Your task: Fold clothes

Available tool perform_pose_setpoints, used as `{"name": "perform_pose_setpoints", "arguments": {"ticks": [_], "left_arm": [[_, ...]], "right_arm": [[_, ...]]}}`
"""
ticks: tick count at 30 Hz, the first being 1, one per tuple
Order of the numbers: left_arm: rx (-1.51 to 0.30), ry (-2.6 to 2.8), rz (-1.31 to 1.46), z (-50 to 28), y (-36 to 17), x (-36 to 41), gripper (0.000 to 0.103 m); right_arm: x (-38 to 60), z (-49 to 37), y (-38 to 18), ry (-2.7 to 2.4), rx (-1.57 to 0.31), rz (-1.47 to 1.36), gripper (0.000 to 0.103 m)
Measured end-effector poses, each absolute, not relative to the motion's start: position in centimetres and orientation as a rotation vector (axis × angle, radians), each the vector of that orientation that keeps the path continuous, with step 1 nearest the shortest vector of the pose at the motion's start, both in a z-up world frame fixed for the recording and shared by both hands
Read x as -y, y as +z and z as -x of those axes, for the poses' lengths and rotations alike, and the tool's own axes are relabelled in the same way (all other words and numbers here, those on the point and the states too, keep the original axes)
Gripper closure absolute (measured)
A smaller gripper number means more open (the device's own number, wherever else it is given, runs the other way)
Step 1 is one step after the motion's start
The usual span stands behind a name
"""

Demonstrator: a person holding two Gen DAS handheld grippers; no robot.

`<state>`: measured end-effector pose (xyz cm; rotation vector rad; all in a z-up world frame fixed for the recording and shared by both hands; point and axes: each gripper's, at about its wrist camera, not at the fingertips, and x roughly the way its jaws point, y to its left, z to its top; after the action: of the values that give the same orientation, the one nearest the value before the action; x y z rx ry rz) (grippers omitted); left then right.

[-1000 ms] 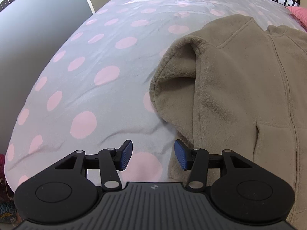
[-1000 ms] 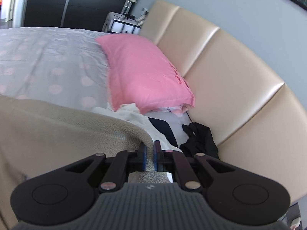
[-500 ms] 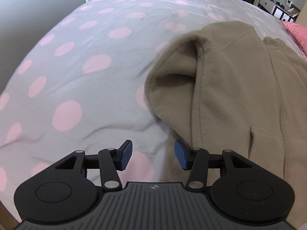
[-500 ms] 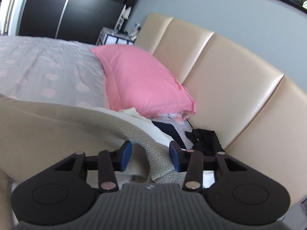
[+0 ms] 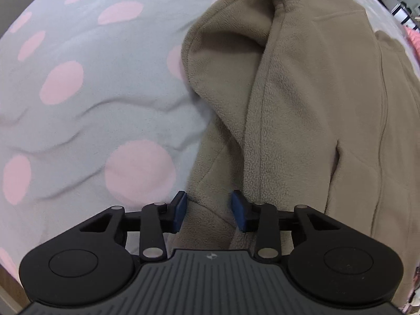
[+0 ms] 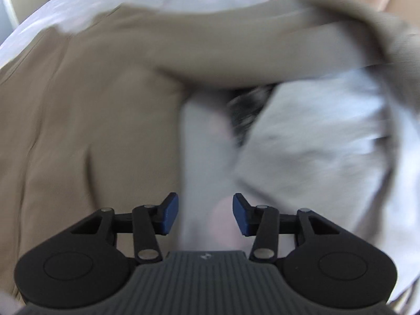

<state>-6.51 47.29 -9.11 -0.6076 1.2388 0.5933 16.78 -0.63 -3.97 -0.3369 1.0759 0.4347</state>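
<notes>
jacket: tan fleece zip jacket (image 5: 309, 110) flat on grey pink-dotted bedcover (image 5: 86, 120) | left gripper (image 5: 209, 211): jaws closing astride jacket's folded side edge, which runs straight ahead, pads not yet pressing | right gripper (image 6: 205, 214): parted, empty, beside jacket's opposite edge.

Both wrist cameras look steeply down past their jaws, close above the bed (image 5: 92, 120). Left view is sharp, right view blurred. Both share the beige fleece jacket (image 5: 302, 105) (image 6: 86, 120).
</notes>
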Motion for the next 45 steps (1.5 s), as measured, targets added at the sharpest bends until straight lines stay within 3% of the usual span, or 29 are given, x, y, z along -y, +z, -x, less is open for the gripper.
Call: {"name": "perform_pose_setpoints", "arguments": {"ticks": [4,6,17,26,29,34,45], "left_arm": [[-1.232,0.618,0.566,6.0,-8.6,-46.2,0.09],[-1.186,0.627,0.542,6.5,-7.2,-46.0,0.091],[-0.898,0.872,0.437,11.1,4.6,-52.8,0.092],[-0.68,1.153,0.173,12.4,12.7,-59.6,0.092],[-0.668,1.178,0.066,12.2,10.9,-60.0,0.092],[-0.801,1.117,-0.032,13.0,3.6,-58.9,0.092],[-1.078,0.777,0.128,18.8,-7.3,-54.5,0.092]], "right_arm": [[-0.1,-17.0,-6.2,0.454,-1.193,0.307,0.054],[-0.1,-17.2,-6.5,0.437,-1.203,0.312,0.054],[0.0,-17.1,-6.6,0.425,-1.191,0.349,0.054],[0.2,-17.8,-7.0,0.402,-1.186,0.359,0.054],[0.0,-18.2,-7.3,0.388,-1.186,0.363,0.054],[-0.1,-18.5,-7.6,0.372,-1.187,0.367,0.054],[-0.6,-18.3,-7.9,0.376,-1.199,0.381,0.054]]}}
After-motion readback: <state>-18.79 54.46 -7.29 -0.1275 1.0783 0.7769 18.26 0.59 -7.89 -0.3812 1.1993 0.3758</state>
